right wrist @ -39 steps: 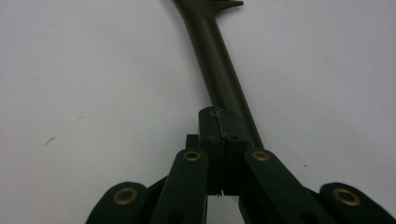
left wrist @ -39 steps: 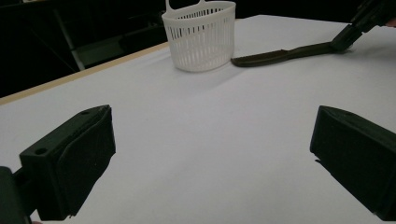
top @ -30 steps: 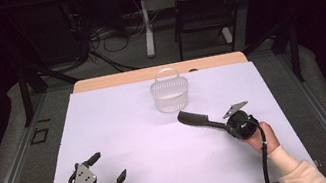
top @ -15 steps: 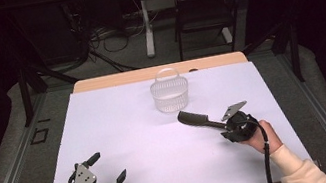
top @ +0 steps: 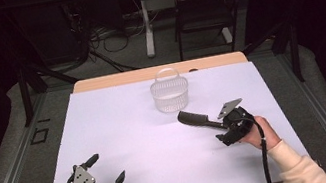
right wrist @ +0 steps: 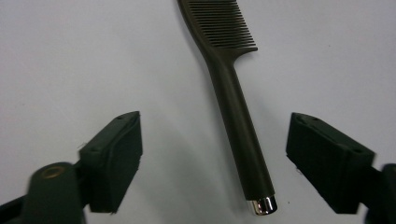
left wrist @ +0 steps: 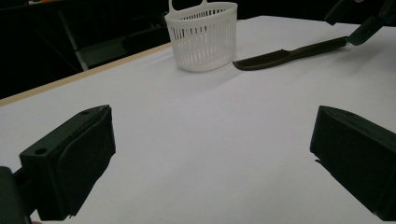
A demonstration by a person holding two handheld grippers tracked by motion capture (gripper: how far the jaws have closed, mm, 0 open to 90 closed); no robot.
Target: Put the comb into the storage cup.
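High view: my right fingers [top: 223, 130] have just been opening around the comb [top: 200, 120] handle, right of the tabletop [top: 122, 129] centre; my left fingers [top: 106, 168] spread at the near edge. Left gripper view: comb tip beside basket [left wrist: 202, 36]. Right gripper view: handle lies untouched between them.

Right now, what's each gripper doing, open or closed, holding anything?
Left gripper: open, holding nothing.
Right gripper: open, jaws just opened; the comb lies loose between them on the table.
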